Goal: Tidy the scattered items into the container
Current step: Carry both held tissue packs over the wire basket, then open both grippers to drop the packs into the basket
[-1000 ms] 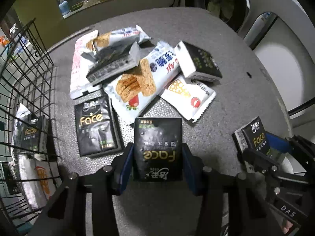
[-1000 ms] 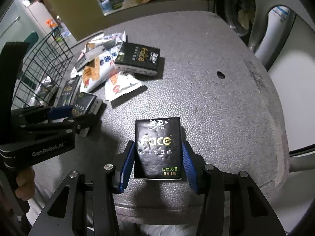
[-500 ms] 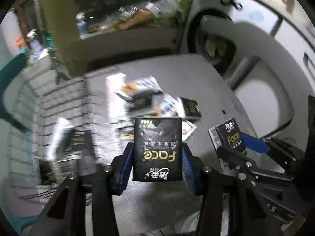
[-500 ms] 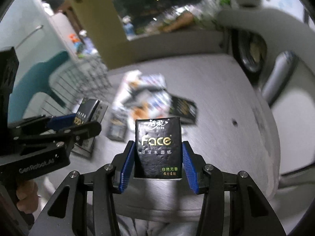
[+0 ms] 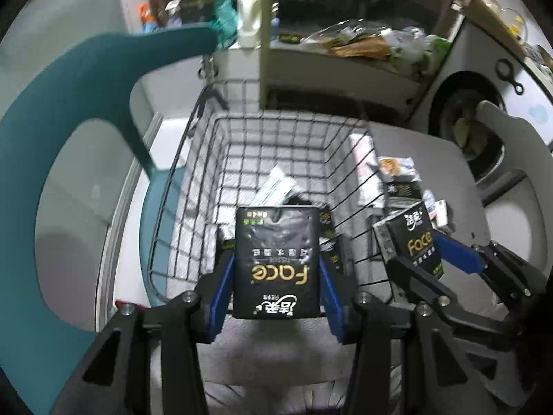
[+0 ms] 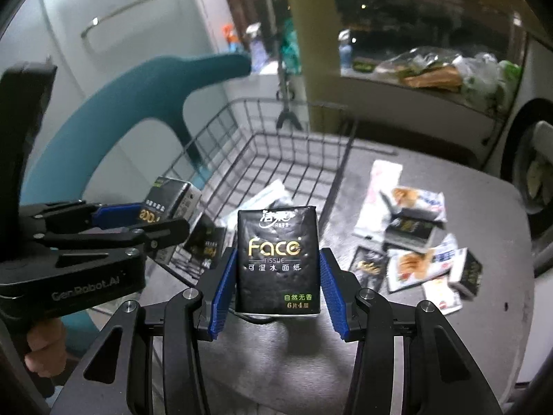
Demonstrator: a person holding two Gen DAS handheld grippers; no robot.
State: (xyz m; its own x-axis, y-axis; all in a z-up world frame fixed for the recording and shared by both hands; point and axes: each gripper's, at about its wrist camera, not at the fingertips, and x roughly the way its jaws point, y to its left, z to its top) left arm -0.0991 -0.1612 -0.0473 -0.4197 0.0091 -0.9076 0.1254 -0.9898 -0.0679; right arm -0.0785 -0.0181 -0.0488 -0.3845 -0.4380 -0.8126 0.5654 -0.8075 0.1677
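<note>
My left gripper point(image 5: 275, 273) is shut on a black Face tissue pack point(image 5: 275, 263) and holds it above the near end of the black wire basket point(image 5: 276, 128). My right gripper point(image 6: 277, 273) is shut on a second black Face tissue pack point(image 6: 276, 259), just right of the basket's point(image 6: 276, 138) near corner. The right gripper also shows in the left wrist view point(image 5: 423, 252), the left gripper in the right wrist view point(image 6: 152, 218). Several packs lie inside the basket. Snack packets and tissue packs point(image 6: 414, 242) lie scattered on the grey table point(image 6: 490, 214).
A teal chair point(image 5: 69, 110) stands left of the basket. A cluttered counter with a white bottle point(image 5: 249, 10) and bags is behind it. The table's right edge point(image 6: 528, 276) drops off near a washing machine point(image 5: 463, 121).
Both grippers have lifted off the table with their tissue packs and swung left to the basket. The scattered pile now lies to the right.
</note>
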